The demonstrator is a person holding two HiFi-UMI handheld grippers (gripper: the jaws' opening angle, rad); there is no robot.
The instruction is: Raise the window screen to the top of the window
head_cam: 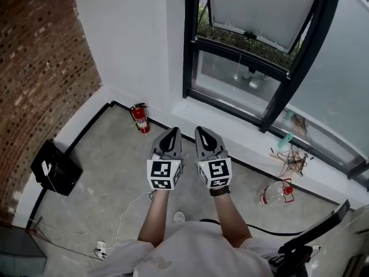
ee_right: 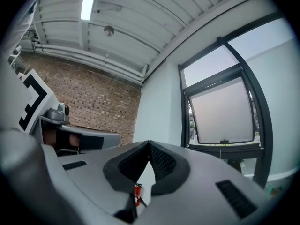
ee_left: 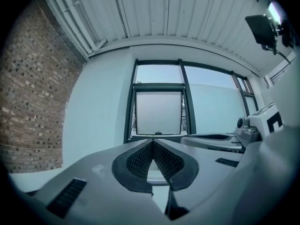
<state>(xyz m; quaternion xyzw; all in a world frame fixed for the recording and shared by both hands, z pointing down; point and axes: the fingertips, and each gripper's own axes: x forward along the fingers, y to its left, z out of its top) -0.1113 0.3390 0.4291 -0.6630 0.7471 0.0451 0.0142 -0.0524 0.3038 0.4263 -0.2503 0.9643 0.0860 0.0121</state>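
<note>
- Left tongs [head_cam: 171,134] and right tongs [head_cam: 203,133] are held level, side by side on outstretched forearms, both pressed together and empty.
- Window screen [head_cam: 259,7] sits in the dark window frame ahead, well apart from both.

Soft daylight comes through the black-framed glass window [head_cam: 253,56], upper right of my head view; shadows are faint, detail sharp. Both gripper views bow toward dark round edges, tinted bluish. A white ceiling strip light [ee_right: 87,3] glares upper left in the right one.
</note>
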